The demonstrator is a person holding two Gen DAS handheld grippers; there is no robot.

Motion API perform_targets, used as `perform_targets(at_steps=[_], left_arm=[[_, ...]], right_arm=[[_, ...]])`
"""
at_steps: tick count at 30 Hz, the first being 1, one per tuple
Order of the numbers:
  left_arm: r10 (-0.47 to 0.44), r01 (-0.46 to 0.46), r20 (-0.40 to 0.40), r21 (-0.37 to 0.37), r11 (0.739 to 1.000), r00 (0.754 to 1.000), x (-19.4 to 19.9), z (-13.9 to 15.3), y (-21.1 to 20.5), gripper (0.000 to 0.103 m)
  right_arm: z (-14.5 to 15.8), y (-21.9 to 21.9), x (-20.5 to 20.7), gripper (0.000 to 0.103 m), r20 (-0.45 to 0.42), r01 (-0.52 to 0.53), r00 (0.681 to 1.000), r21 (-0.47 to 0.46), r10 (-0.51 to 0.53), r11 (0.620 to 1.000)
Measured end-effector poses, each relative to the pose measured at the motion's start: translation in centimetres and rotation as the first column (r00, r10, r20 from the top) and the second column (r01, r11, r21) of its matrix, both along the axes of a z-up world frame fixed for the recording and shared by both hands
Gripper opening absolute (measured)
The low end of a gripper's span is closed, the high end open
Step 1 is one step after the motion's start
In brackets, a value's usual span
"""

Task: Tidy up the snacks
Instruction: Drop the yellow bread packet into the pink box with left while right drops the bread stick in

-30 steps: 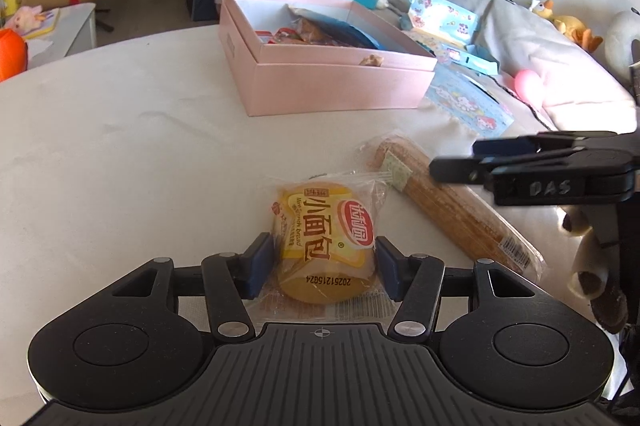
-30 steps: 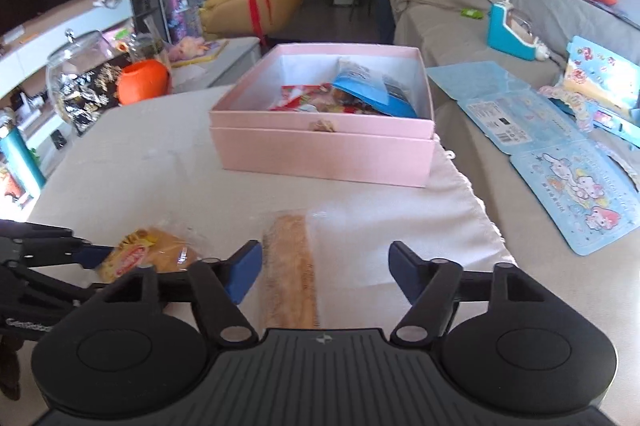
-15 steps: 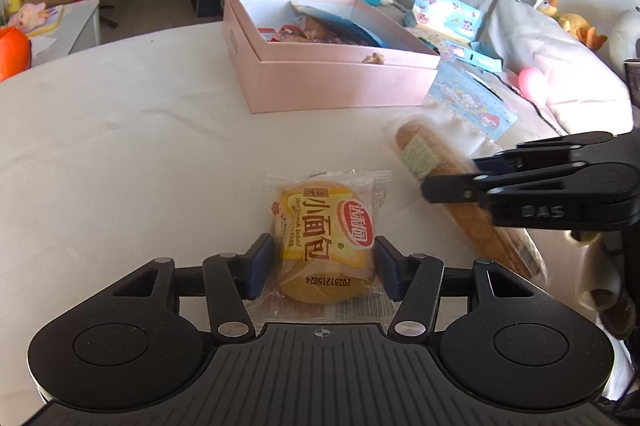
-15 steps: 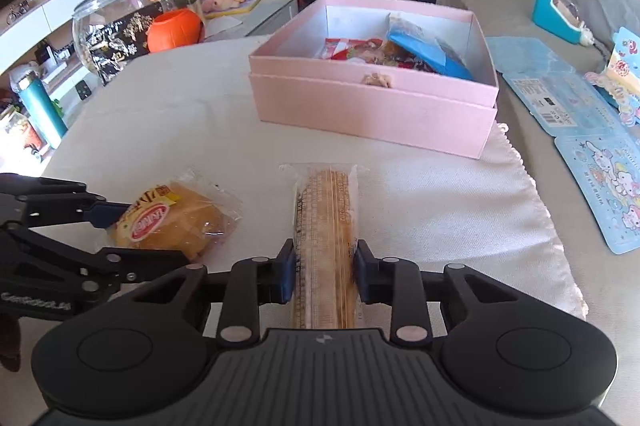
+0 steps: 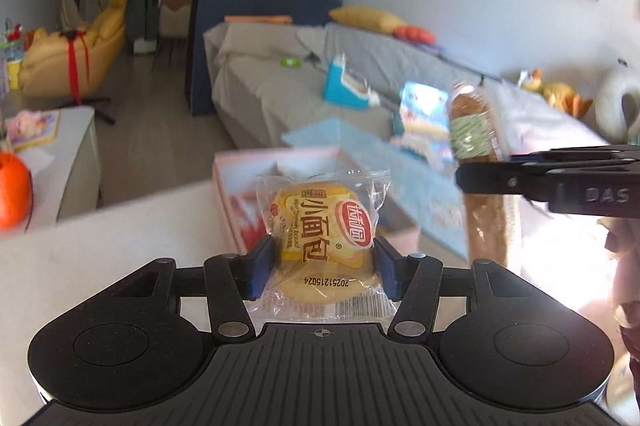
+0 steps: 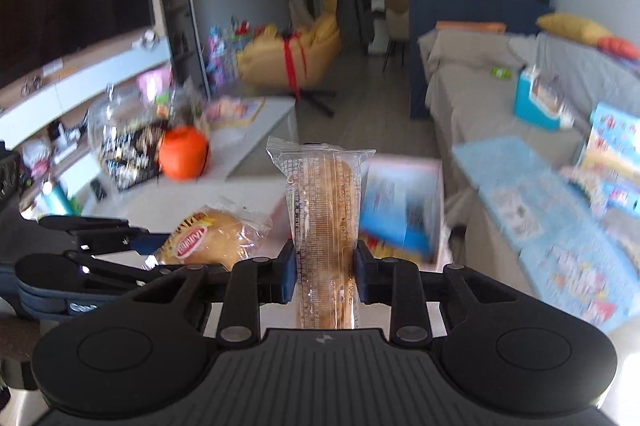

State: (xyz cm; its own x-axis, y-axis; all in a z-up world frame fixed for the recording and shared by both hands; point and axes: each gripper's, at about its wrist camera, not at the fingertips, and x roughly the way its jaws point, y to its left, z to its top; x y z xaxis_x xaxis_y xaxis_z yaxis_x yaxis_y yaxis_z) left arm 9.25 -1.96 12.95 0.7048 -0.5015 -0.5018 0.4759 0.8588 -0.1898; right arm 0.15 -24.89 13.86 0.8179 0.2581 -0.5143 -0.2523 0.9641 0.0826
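While blurred, pink box [image 6: 404, 210] holds blue packet [image 6: 394, 204].

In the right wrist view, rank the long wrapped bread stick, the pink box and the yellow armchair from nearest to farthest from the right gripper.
1. Long bread stick: clamped in the right gripper.
2. Pink box: just ahead, slightly right.
3. Yellow armchair: far back, across the floor.
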Motion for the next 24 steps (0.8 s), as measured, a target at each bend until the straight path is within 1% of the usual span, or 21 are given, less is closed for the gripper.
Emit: perform_targets(at_steps=[3,6,7,9,10,11,13,14,16,19,22,24], left_arm=[[0.016,-0.015,0.025,-0.060,0.998,1.000,3.1,1.2,-0.7,0.059],[0.048,-0.041,0.038,-0.156,0.987,0.998,6.6,0.5,-1.3,0.060],[0.050,-0.048,0.009,-0.166,0.985,0.999,8.3,-0.4,-1.8,0.060],[0.055,-0.066,-0.074,-0.158,0.985,0.996,11.0,-2.5,-2.4,0.057],[0.069,-0.082,-0.087,-0.158,0.984,0.994,11.6,-3.2,-2.3,0.057],[0.079,-0.092,-0.079,-0.167,0.982,0.994,11.8,-3.6,-2.0,0.057],[0.103,-0.108,-0.036,-0.204,0.973,0.994,11.6,-3.6,-0.7,0.057],[0.120,-0.123,-0.025,-0.222,0.967,0.992,11.4,-3.5,0.1,0.057],[0.152,-0.155,-0.029,-0.240,0.958,0.988,11.2,-3.2,1.6,0.057],[0.174,-0.181,-0.054,-0.228,0.957,0.983,10.5,-3.5,3.4,0.057],[0.179,-0.196,-0.103,-0.193,0.961,0.978,9.0,-4.8,4.7,0.057],[0.170,-0.191,-0.131,-0.167,0.967,0.977,7.7,-5.8,5.5,0.057]], right_arm=[[3.4,-0.3,1.1,0.028,0.090,0.027,0.996,-0.002,-0.027,1.000],[5.3,-0.5,2.5,0.028,0.140,0.055,0.989,-0.008,-0.053,0.998],[5.6,-0.6,3.2,0.028,0.145,0.062,0.988,-0.006,-0.061,0.998],[6.0,-1.0,4.7,0.028,0.137,0.078,0.987,0.003,-0.078,0.997],[6.0,-1.1,5.4,0.028,0.130,0.087,0.988,0.009,-0.088,0.996],[6.1,-1.4,6.2,0.028,0.118,0.097,0.988,0.016,-0.099,0.995],[5.9,-1.7,7.9,0.028,0.096,0.109,0.989,0.025,-0.111,0.994],[5.6,-1.9,8.6,0.028,0.083,0.113,0.990,0.028,-0.115,0.993],[4.9,-1.9,10.6,0.028,0.052,0.119,0.991,0.041,-0.121,0.992],[2.7,-1.2,14.2,0.028,-0.012,0.125,0.992,0.077,-0.124,0.989],[-1.0,-0.1,18.0,0.028,-0.101,0.140,0.987,0.128,-0.128,0.982],[-4.6,1.0,20.7,0.028,-0.205,0.153,0.971,0.119,-0.126,0.981]])
